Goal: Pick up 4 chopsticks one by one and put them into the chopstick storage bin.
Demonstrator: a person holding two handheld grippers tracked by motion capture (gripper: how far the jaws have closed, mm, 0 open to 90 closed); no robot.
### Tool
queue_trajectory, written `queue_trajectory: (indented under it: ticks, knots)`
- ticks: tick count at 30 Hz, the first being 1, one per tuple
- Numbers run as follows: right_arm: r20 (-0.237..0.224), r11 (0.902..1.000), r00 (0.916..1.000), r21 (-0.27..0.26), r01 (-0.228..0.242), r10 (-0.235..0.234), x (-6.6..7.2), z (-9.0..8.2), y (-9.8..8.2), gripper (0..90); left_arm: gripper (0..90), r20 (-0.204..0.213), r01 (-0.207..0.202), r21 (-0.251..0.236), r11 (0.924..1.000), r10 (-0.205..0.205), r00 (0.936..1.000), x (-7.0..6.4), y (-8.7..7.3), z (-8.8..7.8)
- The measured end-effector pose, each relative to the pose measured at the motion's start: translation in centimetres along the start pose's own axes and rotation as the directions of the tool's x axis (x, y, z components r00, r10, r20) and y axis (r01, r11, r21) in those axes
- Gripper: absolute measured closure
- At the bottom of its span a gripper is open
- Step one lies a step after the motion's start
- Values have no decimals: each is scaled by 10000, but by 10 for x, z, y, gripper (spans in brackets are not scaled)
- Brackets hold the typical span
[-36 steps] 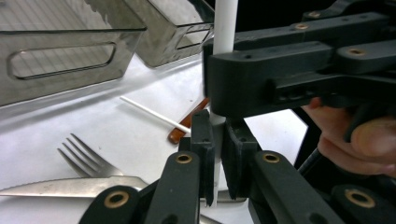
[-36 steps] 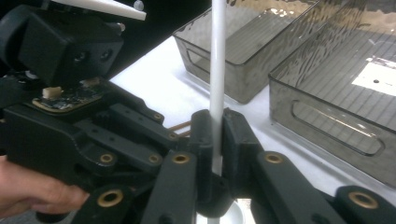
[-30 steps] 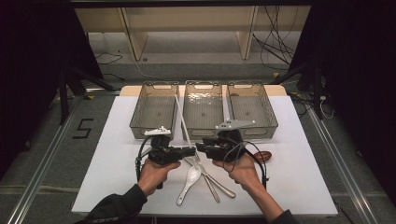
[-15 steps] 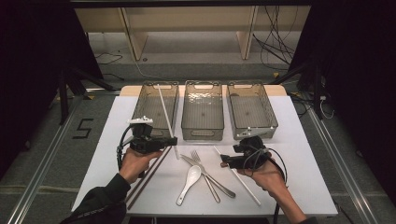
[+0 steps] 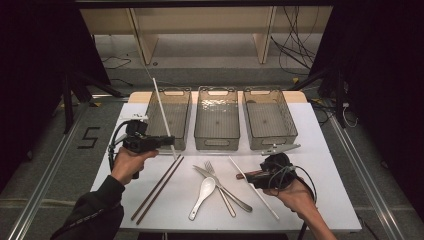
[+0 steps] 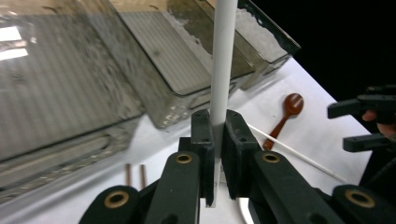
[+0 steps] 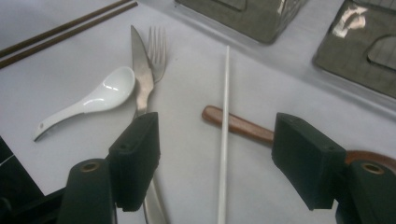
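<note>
The left gripper (image 5: 167,140) is clenched on a white chopstick (image 5: 163,112), which stands tilted up and away from the jaws across the near left corner of the left bin (image 5: 169,117); in the left gripper view the stick (image 6: 221,70) passes straight up between the two pads, pinched near its lower end. The gripper sits near the table's left edge, with bare tabletop (image 5: 330,165) under and behind it. The right gripper (image 5: 243,175) hovers low over the front right part of the table, its jaws released and just now spreading wider, nothing pressed between them; below the gap lies the second white chopstick (image 7: 223,135), flat on the surface and crossing over the handle of a brown wooden spoon (image 7: 238,125). To the right of that gripper the table is open out to its edge. Three clear bins stand in a row along the far side, the middle bin (image 5: 217,118) and right bin (image 5: 269,118) beside the left one, closing off movement that way. In the middle of the table lie a pair of dark chopsticks (image 5: 158,188), a white soup spoon (image 5: 202,198), a fork (image 5: 220,188) and a knife (image 5: 223,189), the knife crossing the fork, all between the two grippers. The table is white and stands on a grey floor (image 5: 40,165) with dark curtains at both sides.
</note>
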State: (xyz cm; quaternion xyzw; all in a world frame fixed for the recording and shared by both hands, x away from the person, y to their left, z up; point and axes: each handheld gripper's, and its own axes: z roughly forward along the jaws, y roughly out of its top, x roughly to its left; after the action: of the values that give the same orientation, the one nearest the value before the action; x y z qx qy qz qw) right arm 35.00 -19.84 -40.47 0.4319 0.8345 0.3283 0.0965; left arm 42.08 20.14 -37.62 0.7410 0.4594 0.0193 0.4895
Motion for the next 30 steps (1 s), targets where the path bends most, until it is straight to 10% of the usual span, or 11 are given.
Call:
queue_trajectory:
  ticks: [12,30]
  knots:
    - [-6,9998,10000,170,-51,51,-2,-6,-15,314,833,-804,-110,351,9993,138,9967,27,36,-12]
    - [-266,9997,9996,232,2,5,1,-7,-17,299,832,-2380,-177,1173,9929,454,9702,66,71,8]
